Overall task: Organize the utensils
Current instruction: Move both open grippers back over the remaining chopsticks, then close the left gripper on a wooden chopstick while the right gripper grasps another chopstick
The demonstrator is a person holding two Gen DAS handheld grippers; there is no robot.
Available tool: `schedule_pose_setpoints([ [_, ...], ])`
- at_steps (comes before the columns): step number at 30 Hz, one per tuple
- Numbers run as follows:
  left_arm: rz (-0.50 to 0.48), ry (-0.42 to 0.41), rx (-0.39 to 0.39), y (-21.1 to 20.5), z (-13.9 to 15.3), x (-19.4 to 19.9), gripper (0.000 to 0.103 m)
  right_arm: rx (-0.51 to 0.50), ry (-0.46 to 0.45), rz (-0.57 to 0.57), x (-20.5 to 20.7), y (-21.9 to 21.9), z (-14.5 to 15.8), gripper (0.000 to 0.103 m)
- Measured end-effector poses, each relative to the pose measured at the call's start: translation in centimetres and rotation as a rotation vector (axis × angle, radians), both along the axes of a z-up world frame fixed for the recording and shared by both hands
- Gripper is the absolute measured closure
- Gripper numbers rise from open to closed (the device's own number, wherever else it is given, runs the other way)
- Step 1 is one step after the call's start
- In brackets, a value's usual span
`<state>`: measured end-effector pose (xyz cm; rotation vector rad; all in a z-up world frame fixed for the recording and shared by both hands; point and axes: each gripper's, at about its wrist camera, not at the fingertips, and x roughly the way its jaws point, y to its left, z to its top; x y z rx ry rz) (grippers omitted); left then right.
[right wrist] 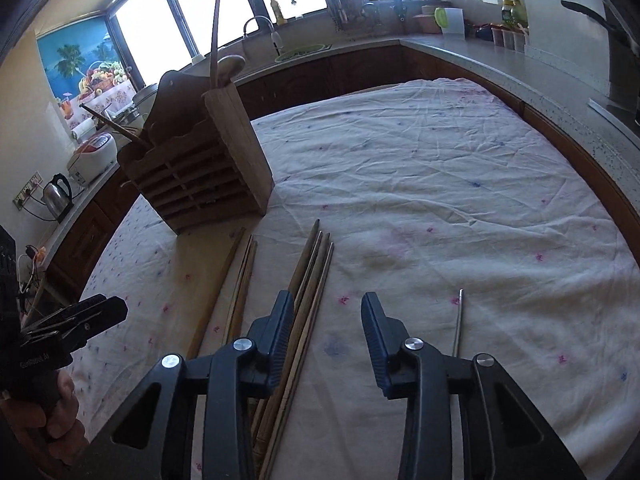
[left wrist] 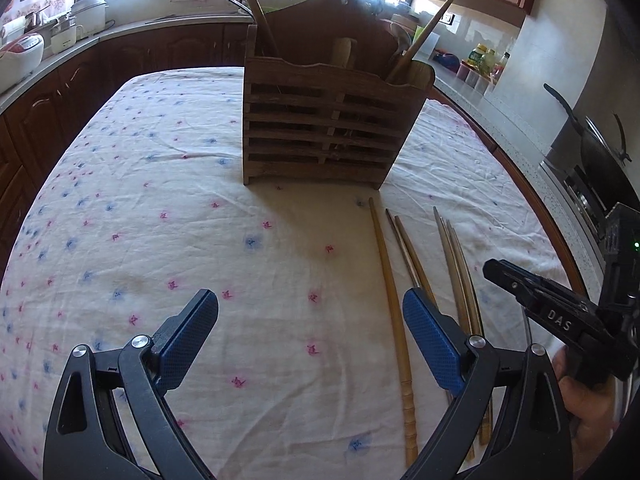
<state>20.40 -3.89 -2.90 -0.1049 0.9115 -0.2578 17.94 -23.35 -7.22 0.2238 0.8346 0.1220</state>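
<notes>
A slatted wooden utensil holder (left wrist: 320, 128) (right wrist: 200, 172) stands on the flowered tablecloth with spoons and sticks upright in it. Several wooden chopsticks lie in front of it: one long bamboo stick (left wrist: 394, 320), a pair (left wrist: 408, 252) and another pair (left wrist: 456, 276). My left gripper (left wrist: 308, 304) hangs open over bare cloth, left of the bamboo stick. My right gripper (right wrist: 326, 304) has its jaws narrowly apart with only cloth between them. A bundle of chopsticks (right wrist: 316, 272) runs beside and under its left finger (right wrist: 280, 320). A thin metal stick (right wrist: 459, 320) lies to its right.
The cloth-covered table (left wrist: 160, 160) is ringed by dark kitchen cabinets and a grey counter (right wrist: 500, 64). A rice cooker (right wrist: 94, 156) and kettle (right wrist: 58, 196) stand on the left, a wok (left wrist: 592, 148) on the stove at the right. A hand (left wrist: 588, 412) holds the right gripper's handle.
</notes>
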Motion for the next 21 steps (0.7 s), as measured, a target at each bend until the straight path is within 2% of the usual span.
schedule_pose_setpoints([
  [4,-0.024,0.023,0.014,-0.9,-0.7,1.0,0.009,-0.043,0.063,0.041,2.0,1.2,-1.6,0.079],
  [5,-0.032,0.028,0.019,-1.2,-0.8,1.3,0.010,-0.056,0.054,0.050,2.1,1.5,-1.7,0.080],
  [7,-0.052,0.035,0.032,-2.0,-1.1,1.9,0.011,-0.126,0.059,0.060,2.1,1.8,-1.7,0.085],
  [12,-0.114,0.038,0.069,-4.2,-1.6,3.0,0.019,-0.194,0.075,0.067,0.9,0.1,-1.6,0.086],
  [14,-0.139,0.044,0.080,-5.1,-1.9,3.7,0.025,-0.178,0.092,0.038,0.4,-1.4,-1.5,0.085],
  [16,-0.160,0.051,0.098,-6.1,-2.4,4.3,0.031,-0.118,0.085,0.014,0.1,-2.8,-1.1,0.082],
  [18,-0.177,0.064,0.118,-6.9,-2.9,5.0,0.044,-0.073,0.060,-0.012,0.0,-3.6,-0.7,0.082],
  [21,-0.183,0.039,0.169,-7.7,-2.9,5.5,0.048,-0.032,0.029,-0.028,0.5,-4.0,-0.2,0.086],
])
